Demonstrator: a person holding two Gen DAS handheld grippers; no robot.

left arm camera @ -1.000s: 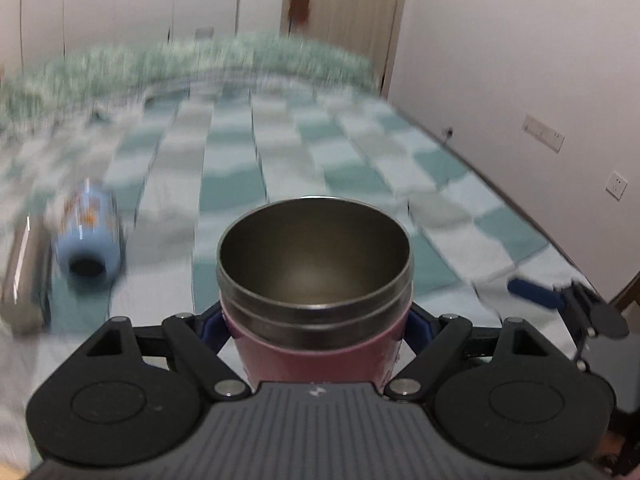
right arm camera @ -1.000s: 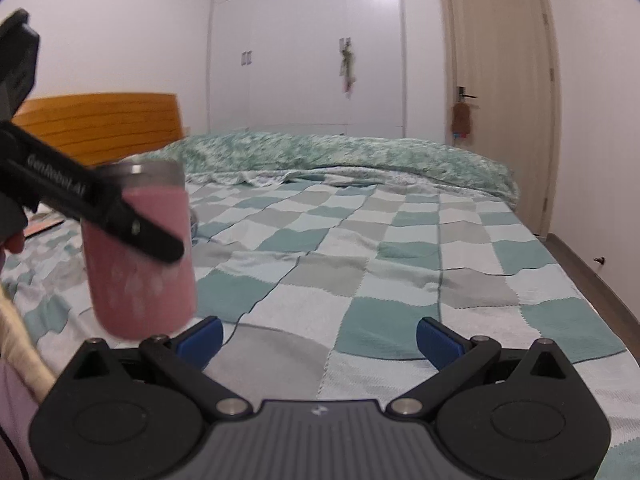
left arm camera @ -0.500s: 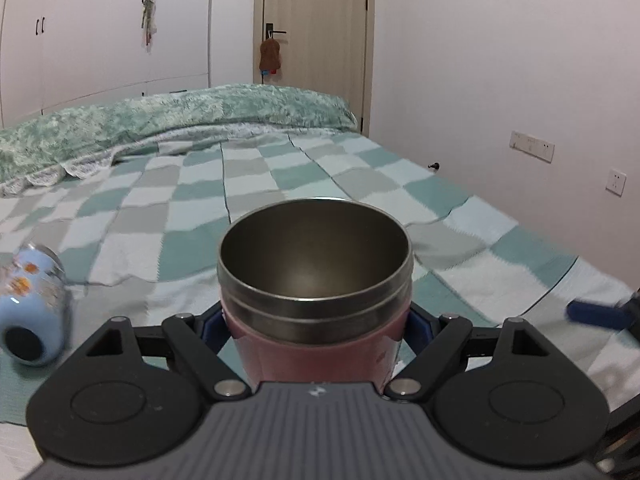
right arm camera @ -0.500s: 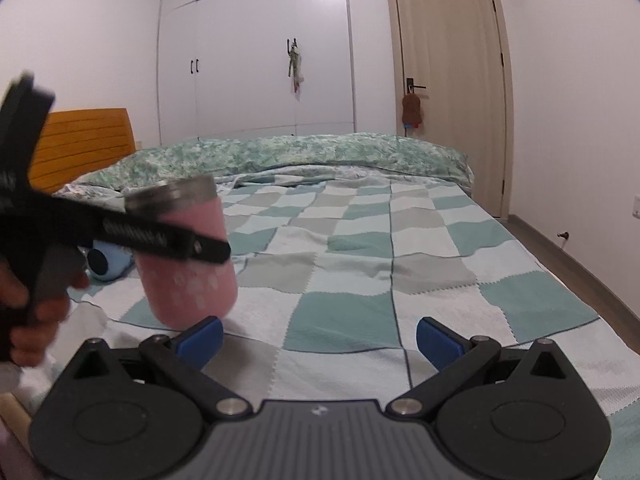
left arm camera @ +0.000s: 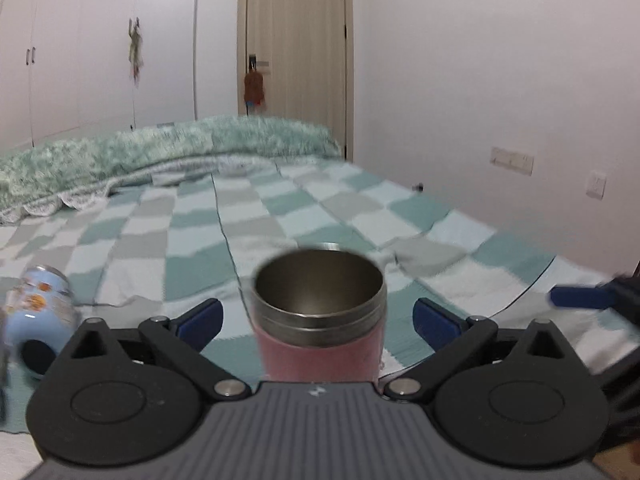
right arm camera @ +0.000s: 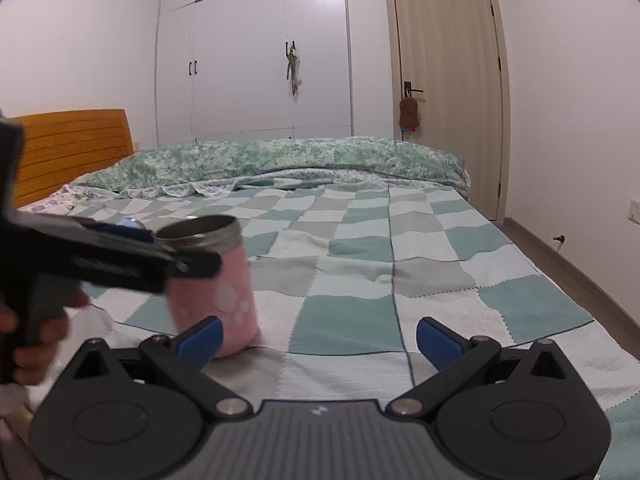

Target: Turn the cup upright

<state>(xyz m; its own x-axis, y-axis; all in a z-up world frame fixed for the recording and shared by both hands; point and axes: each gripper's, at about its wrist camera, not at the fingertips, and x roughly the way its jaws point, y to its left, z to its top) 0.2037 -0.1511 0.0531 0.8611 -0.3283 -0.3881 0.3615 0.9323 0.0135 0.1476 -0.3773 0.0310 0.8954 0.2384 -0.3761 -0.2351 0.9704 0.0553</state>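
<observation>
Pink steel-rimmed cylindrical cup (left arm camera: 320,320) upright, mouth up, base on the green-grey-white checkered bedspread (left arm camera: 280,216) near the bed's front edge; slightly tilted in the right wrist view (right arm camera: 216,288). Left gripper (left arm camera: 316,314) spread wide, blue fingertip pads (left arm camera: 200,316) clear of the cup wall on both sides, no contact visible. Cup centred between the pads, just ahead of the gripper body. Seen from the right wrist, left gripper's black frame (right arm camera: 100,256) level with the cup's upper half, hand (right arm camera: 36,332) on its grip. Right gripper (right arm camera: 320,336) released, nothing between its blue pads (right arm camera: 440,338), hovering over the bedspread just right of the cup. Light-blue printed bottle (left arm camera: 38,320) lying on its side at left, well apart from the cup. Motion blur in left wrist view.
</observation>
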